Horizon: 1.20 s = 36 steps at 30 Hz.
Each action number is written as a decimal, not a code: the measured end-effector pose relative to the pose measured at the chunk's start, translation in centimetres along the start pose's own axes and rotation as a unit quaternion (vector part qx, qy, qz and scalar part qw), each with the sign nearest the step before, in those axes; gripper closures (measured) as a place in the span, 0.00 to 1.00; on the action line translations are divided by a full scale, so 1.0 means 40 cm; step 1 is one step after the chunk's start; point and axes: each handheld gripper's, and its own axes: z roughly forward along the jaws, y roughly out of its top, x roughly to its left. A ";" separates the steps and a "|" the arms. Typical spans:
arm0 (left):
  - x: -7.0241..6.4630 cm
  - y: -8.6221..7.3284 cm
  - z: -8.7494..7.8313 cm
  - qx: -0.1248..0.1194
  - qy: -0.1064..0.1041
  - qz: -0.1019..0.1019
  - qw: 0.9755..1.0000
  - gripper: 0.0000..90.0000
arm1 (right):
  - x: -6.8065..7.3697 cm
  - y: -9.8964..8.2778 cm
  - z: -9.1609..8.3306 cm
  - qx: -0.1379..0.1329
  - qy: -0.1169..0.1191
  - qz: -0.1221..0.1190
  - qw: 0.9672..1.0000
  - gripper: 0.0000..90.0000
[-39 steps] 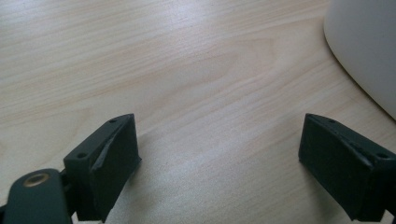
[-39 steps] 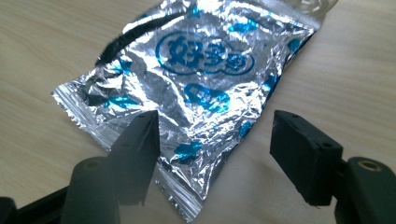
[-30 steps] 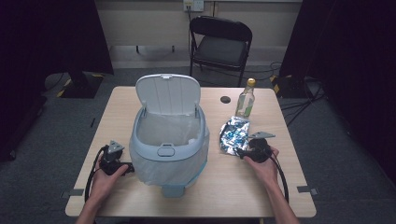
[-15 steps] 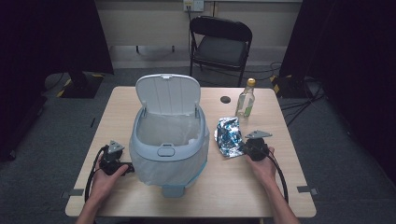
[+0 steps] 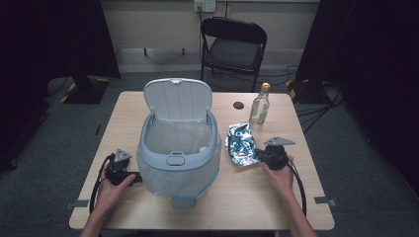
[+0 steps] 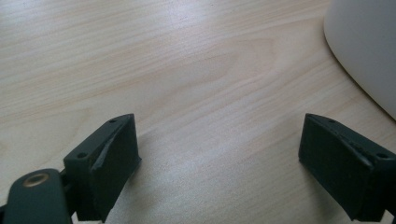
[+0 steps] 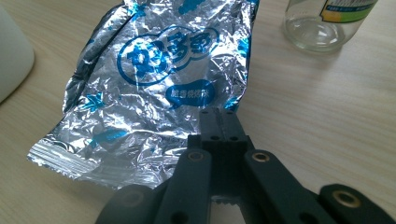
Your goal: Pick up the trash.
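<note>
A crumpled silver-and-blue foil snack bag (image 5: 240, 144) (image 7: 159, 79) lies on the wooden table (image 5: 123, 118), just right of a pale blue bin (image 5: 178, 148) with a white liner and its lid (image 5: 177, 98) standing open. My right gripper (image 5: 258, 155) (image 7: 218, 116) is at the bag's right edge, its jaws pressed together on the foil. My left gripper (image 5: 136, 177) (image 6: 219, 154) rests low over bare table left of the bin, jaws wide apart with nothing between them. The bin's white wall (image 6: 369, 51) curves in beside its right jaw.
A clear glass bottle (image 5: 260, 104) (image 7: 327, 23) with a gold cap stands behind the bag. A small black cap (image 5: 238, 105) lies near the table's far edge. A black folding chair (image 5: 232, 47) stands beyond the table. The bin's side (image 7: 11, 56) sits left of the bag.
The foil bag has shifted slightly left and nearer the person, and its shape has changed, with the right gripper at its edge. The left gripper has not moved.
</note>
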 end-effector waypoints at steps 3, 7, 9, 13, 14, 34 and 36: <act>0.000 0.000 0.000 0.000 -0.001 0.000 1.000 0.13 | -0.007 0.002 -0.014 -0.009 0.000 0.005 1.000 1.00; 0.000 0.000 0.000 0.000 -0.001 0.000 1.000 0.13 | -0.015 0.000 -0.034 -0.021 0.002 0.013 1.000 1.00; 0.000 0.000 0.000 0.000 -0.001 0.000 1.000 0.13 | -0.013 -0.001 -0.048 -0.027 0.005 0.020 0.999 1.00; 0.000 0.000 0.000 0.000 0.000 0.001 1.000 0.13 | -0.008 0.003 -0.078 -0.039 0.008 0.021 0.999 1.00; 0.000 0.000 0.000 0.000 0.000 0.001 1.000 0.13 | -0.008 0.003 -0.086 -0.044 0.007 0.022 0.999 1.00; 0.001 0.000 0.000 0.000 -0.001 0.001 1.000 0.13 | 0.016 0.011 -0.227 -0.110 0.031 0.034 0.993 1.00; 0.001 0.000 0.000 0.000 -0.001 0.001 1.000 0.13 | 0.021 0.019 -0.237 -0.116 0.033 0.029 0.992 1.00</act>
